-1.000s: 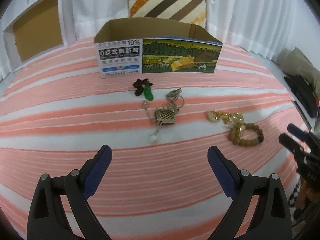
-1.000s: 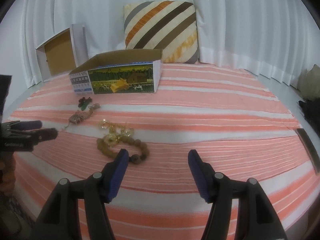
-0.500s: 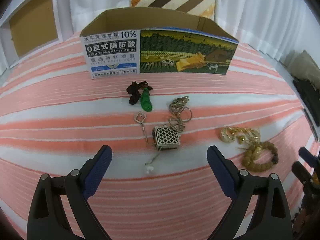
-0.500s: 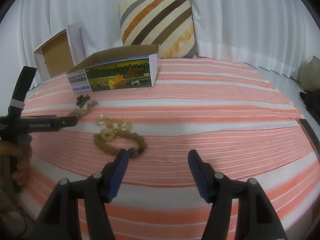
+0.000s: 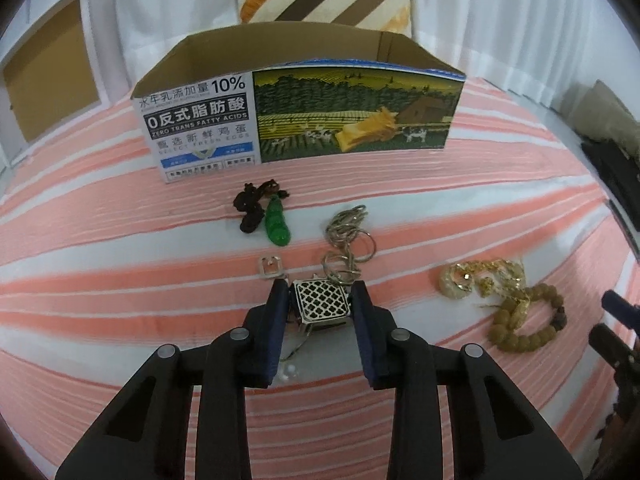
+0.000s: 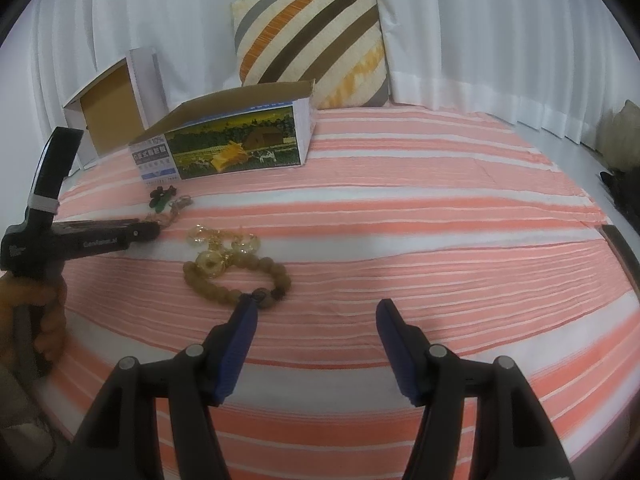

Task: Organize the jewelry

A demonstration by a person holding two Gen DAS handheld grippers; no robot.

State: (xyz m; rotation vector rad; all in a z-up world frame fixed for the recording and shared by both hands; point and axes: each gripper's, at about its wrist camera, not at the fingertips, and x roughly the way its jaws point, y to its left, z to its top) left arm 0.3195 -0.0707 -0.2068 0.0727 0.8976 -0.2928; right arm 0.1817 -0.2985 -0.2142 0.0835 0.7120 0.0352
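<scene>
Jewelry is lying scattered on the striped bed (image 5: 120,272) in front of the open cardboard box (image 5: 304,120). Through my left wrist view, my left claw (image 5: 321,304) is pinching the lattice-patterned metal pendant (image 5: 322,305) by its flat sides; it is looking rigid and light, with a limp cord (image 5: 346,240) trailing that I expect to dangle. Through my right wrist view, my right claw (image 6: 314,320) is hanging spread over the bed, gripping nothing, its left pad just beside the beaded bracelet (image 6: 236,280). Those round beads are probably slippery, so taking the strand crosswise seems best.
</scene>
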